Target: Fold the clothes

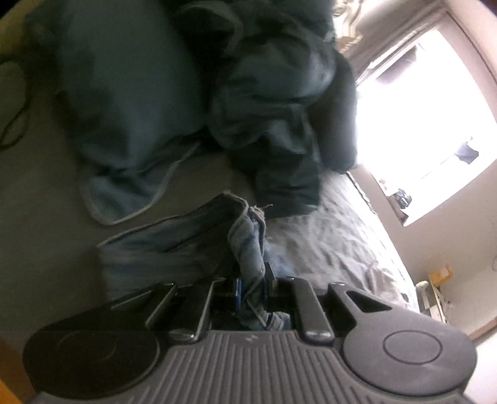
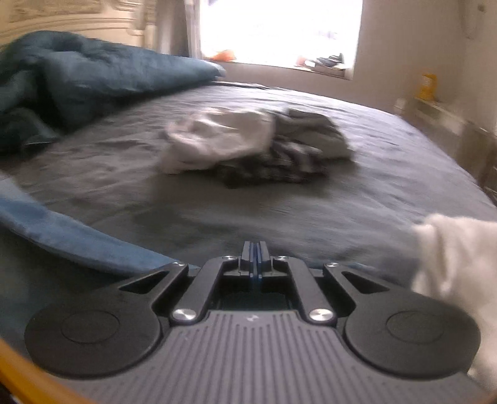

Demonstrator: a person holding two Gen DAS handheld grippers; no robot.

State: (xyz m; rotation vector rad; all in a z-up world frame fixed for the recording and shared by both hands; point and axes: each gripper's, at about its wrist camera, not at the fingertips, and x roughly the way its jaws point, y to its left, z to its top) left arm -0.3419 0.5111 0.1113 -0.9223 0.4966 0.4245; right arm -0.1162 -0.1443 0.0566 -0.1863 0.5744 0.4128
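Note:
A blue garment (image 1: 161, 245) lies bunched on the grey bed sheet (image 1: 326, 242), and one twisted fold of it rises between the fingers of my left gripper (image 1: 251, 279), which is shut on it. In the right wrist view my right gripper (image 2: 255, 248) is shut with nothing between its pads, low over the sheet (image 2: 310, 211). A strip of the blue garment (image 2: 62, 236) trails along its left side. Further up the bed lies a blurred pile of white and grey clothes (image 2: 248, 143). A white cloth (image 2: 459, 264) hangs at the right edge.
A dark teal duvet (image 1: 139, 93) is heaped at the head of the bed (image 2: 77, 71). A bright window (image 2: 279, 28) with small items on its sill lies beyond the bed. A yellow object (image 2: 427, 85) stands by the right wall. A wooden edge (image 2: 31, 373) is at the lower left.

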